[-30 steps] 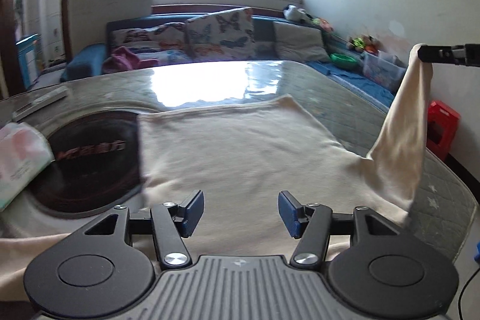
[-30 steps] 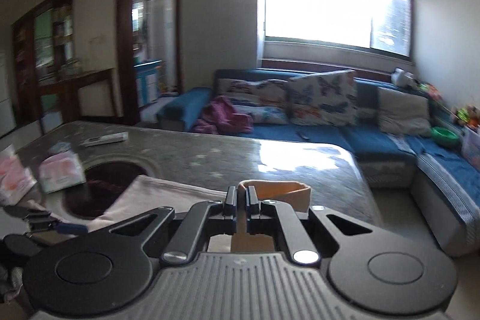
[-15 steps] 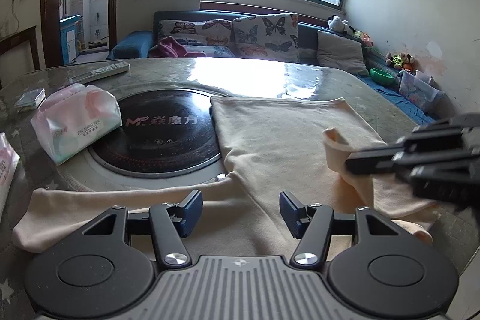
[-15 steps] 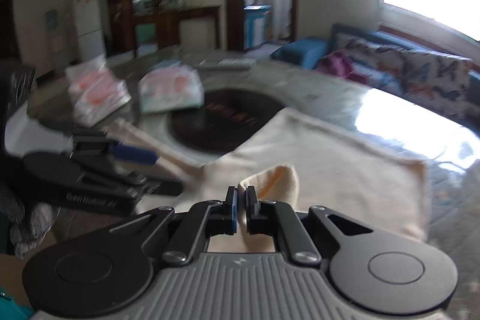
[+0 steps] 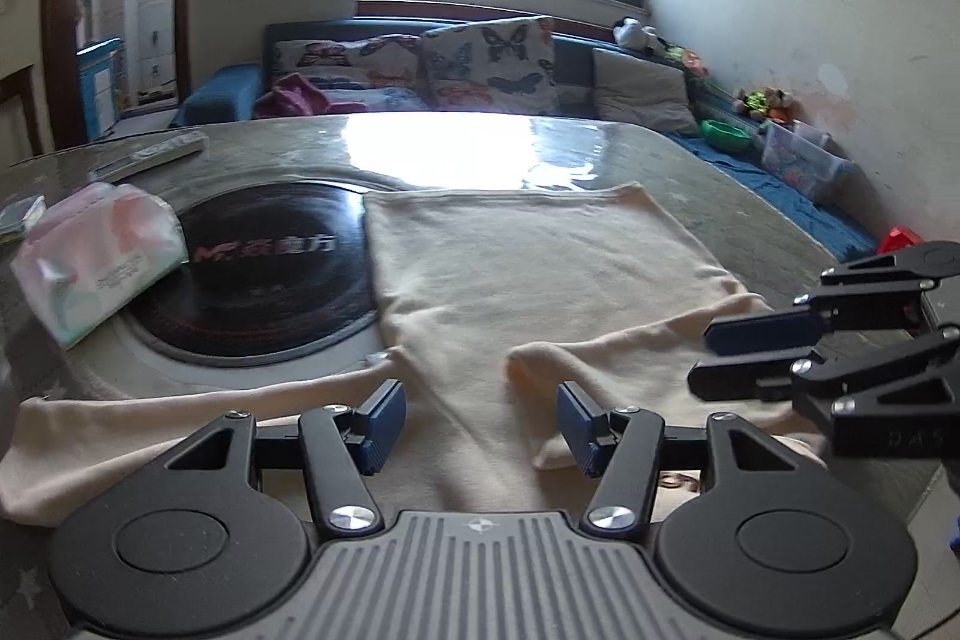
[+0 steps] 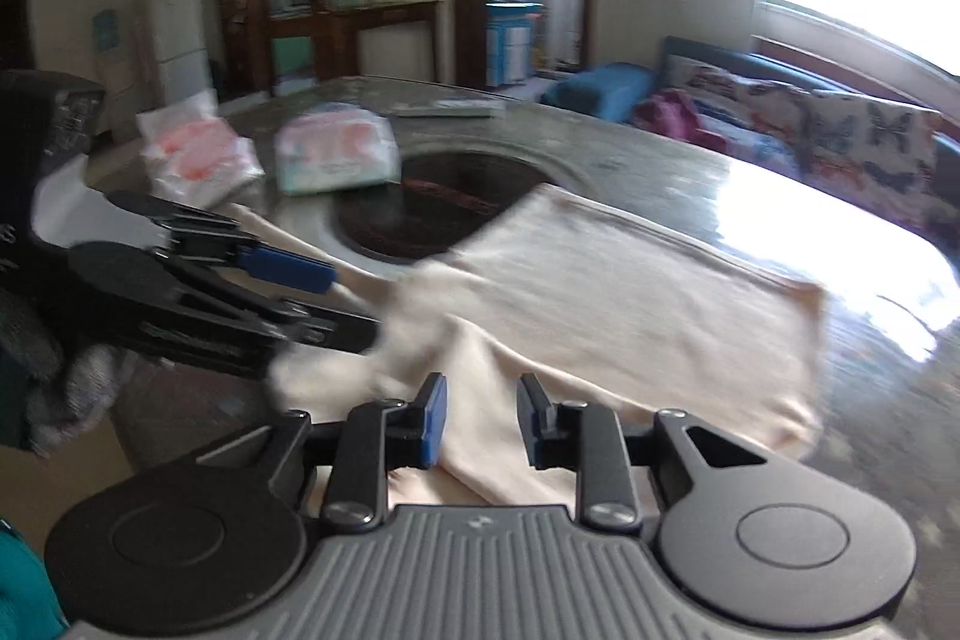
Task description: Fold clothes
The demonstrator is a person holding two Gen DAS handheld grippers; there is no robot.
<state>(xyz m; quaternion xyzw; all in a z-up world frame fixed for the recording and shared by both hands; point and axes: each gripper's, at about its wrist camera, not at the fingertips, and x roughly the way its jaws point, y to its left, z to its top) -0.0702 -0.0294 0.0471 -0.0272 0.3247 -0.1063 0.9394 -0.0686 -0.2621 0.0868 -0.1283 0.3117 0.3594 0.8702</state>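
Cream soft knit garment [image 5: 540, 268] spread flat on glossy grey marble-look table [image 5: 720, 172]; body right of round black glass hob inset [image 5: 258, 268], one sleeve trailing below hob, other sleeve folded inward across lower body, limp cuff creased; left gripper [image 5: 480, 418] above garment's near hem, blue ribbed pads spread, nothing pinched; right gripper [image 6: 480, 418] right of hob over folded sleeve, jaws just been opening, cloth lying loose between pads, unpressed; crinkly plastic tissue pack [image 5: 90, 256] left of hob.
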